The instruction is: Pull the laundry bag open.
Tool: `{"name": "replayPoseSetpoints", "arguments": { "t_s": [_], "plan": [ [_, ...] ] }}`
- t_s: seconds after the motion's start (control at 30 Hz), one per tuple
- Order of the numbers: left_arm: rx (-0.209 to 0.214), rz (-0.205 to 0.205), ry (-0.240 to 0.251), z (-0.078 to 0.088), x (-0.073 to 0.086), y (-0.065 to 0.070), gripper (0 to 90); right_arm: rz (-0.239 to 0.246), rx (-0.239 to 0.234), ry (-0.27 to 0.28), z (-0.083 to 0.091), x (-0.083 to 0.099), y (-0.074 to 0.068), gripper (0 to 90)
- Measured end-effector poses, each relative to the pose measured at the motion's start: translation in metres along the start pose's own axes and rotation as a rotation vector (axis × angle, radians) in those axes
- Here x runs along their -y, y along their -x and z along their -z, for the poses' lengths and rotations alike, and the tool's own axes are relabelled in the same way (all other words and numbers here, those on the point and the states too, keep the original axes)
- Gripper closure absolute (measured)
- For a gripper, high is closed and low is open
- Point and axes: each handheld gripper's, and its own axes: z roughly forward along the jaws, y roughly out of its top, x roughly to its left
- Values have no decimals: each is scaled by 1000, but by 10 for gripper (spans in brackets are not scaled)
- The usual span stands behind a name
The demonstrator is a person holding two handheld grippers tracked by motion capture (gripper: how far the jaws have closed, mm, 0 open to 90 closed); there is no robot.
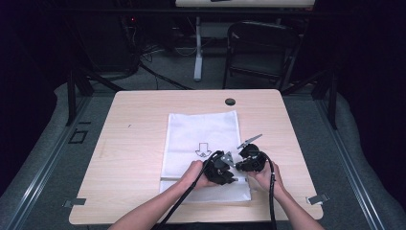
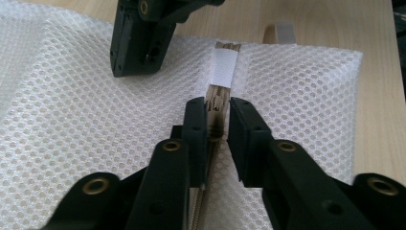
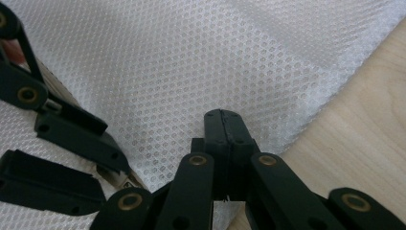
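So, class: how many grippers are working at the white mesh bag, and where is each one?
2. The left gripper is over the mesh bag's near edge, jaws around its zipper end; the right gripper is beside it, at the bag's right edge.

Left tool (image 1: 224,167): black body, two flat black jaws on linked arms, brass-coloured pivot rivets, small dark screw holes. Black cable trails back along forearm. Right tool (image 1: 246,160): same black build, brass rivets, grey three-cornered plate on top, black cable looping toward desk edge. Person: both forearms bare, no sleeves in sight, hands ungloved.
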Motion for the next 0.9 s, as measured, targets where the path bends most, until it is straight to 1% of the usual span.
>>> {"name": "replayPoseSetpoints", "arguments": {
  "t_s": [0.07, 0.1, 0.13, 0.2, 0.23, 0.27, 0.3, 0.33, 0.37, 0.4, 0.43, 0.47, 0.5, 0.53, 0.57, 0.6, 0.63, 0.67, 0.7, 0.73, 0.8, 0.83, 0.9],
  "plan": [
    [5, 0, -3, -2, 1, 0, 800, -1, -1, 0, 0, 0, 0, 900],
    [6, -3, -6, -2, 0, 0, 802, 12, 0, -15, 1, -1, 1, 900],
    [4, -11, -10, -2, 0, 0, 805, 11, -1, -14, 1, 0, 1, 900],
    [-1, -13, -11, -2, 0, 1, 807, 12, 0, -14, 1, -1, 1, 900],
    [-1, -12, -7, -2, 0, 1, 808, 0, 0, 1, 0, 0, 0, 900],
    [-6, -7, -9, -1, 0, 1, 809, 13, 0, -14, 1, 0, 1, 900],
    [-9, -3, -2, -1, 1, 1, 809, 12, 1, -13, 1, 0, 1, 900],
    [-6, 2, 6, -2, 1, 1, 810, -1, 1, 3, 0, 0, 0, 900],
    [-8, 2, 2, -2, 2, 1, 810, 0, 0, 3, 0, 0, 0, 900],
    [-9, 9, 5, -2, 2, 0, 811, -2, -1, -10, 1, 0, 0, 900],
    [-8, 12, 14, -3, 3, 0, 811, -4, -2, -12, 1, 0, 1, 900],
    [-13, 16, 11, -3, 3, 0, 811, 0, 1, -13, 2, 0, 1, 900],
    [-11, 19, 19, -3, 4, 0, 811, 1, 13, 1, 2, 0, -1, 900],
    [-8, 21, 25, -3, 5, 0, 811, 12, 15, -8, 6, -1, -3, 900],
    [-4, 25, 32, -4, 5, -1, 811, 29, 5, -11, 10, -1, -3, 900],
    [-5, 28, 32, -4, 5, -1, 811, 2, -19, 19, 16, -2, -6, 900],
    [-6, 27, 29, -4, 5, -2, 811, -4, -28, 8, 20, -1, -8, 900],
    [-8, 27, 30, -4, 6, -1, 811, -11, -46, -16, 21, 0, -10, 900],
    [-6, 27, 30, -4, 6, -1, 811, -24, -46, -24, 19, 3, -12, 900],
    [-18, 23, 19, -3, 5, -1, 811, -2, -35, -58, 17, 5, -14, 900],
    [-11, 25, 30, -4, 5, 0, 811, 20, -30, -109, 15, 7, -17, 900],
    [-10, 26, 28, -4, 5, 0, 811, 17, -24, -110, 14, 7, -18, 900],
    [-16, 22, 25, -4, 5, 0, 812, 36, -7, -130, 12, 7, -20, 900]
  ]
}}
